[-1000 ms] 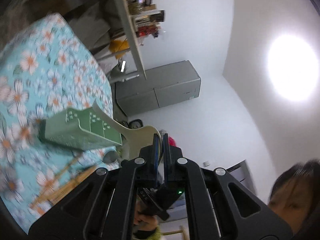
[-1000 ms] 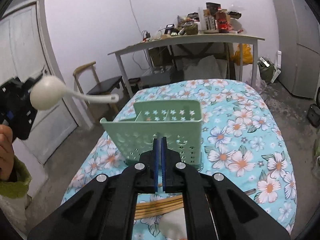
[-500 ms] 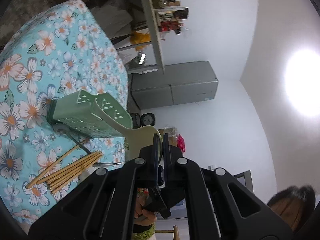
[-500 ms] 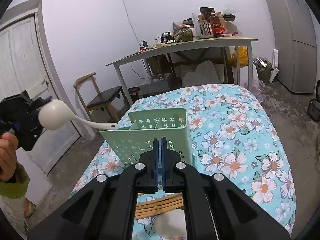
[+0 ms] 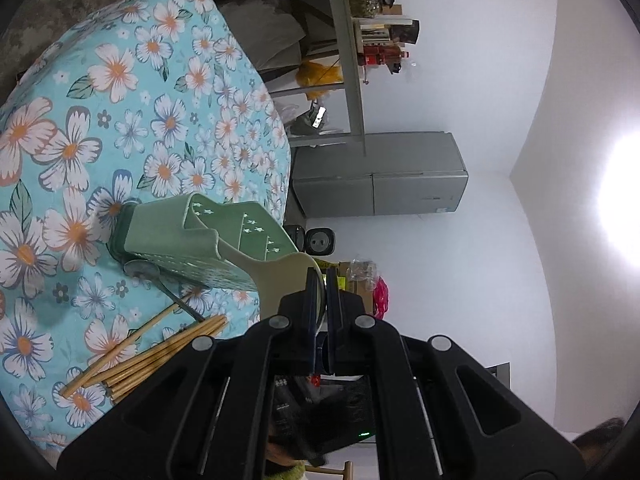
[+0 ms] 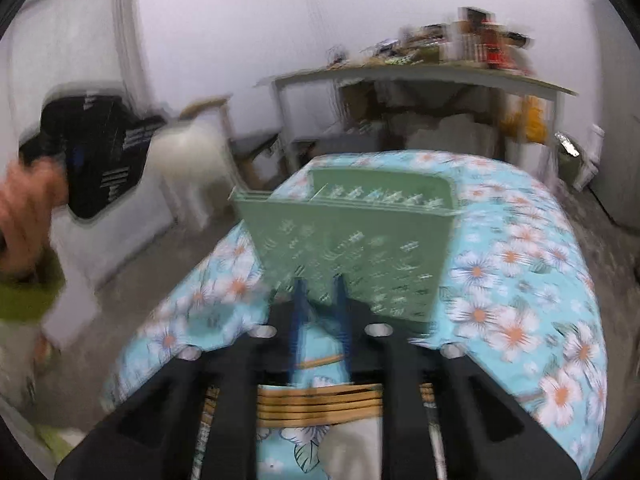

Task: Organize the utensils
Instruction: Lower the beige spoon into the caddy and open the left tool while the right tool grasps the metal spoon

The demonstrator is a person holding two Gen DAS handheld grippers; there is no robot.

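My left gripper [image 5: 319,280] is shut on the bowl of a cream plastic spoon [image 5: 280,276]; its handle reaches over the rim into the green utensil caddy [image 5: 192,236] on the flowered table. In the blurred right wrist view the caddy [image 6: 352,248] stands just beyond my right gripper [image 6: 319,292], whose jaws are apart and empty. A bundle of bamboo chopsticks [image 5: 152,356] lies beside the caddy, and shows under the right gripper [image 6: 320,404]. A metal spoon [image 5: 160,280] lies against the caddy's base.
The table has a blue floral cloth [image 5: 120,80]. A white spoon bowl [image 6: 352,448] lies near the table's front edge. Behind are a cluttered grey desk [image 6: 420,72], a wooden chair [image 6: 224,120] and a grey fridge [image 5: 380,172].
The left gripper has brought the cream spoon's handle over and into the caddy. The right gripper has opened and is moving, blurring its view.
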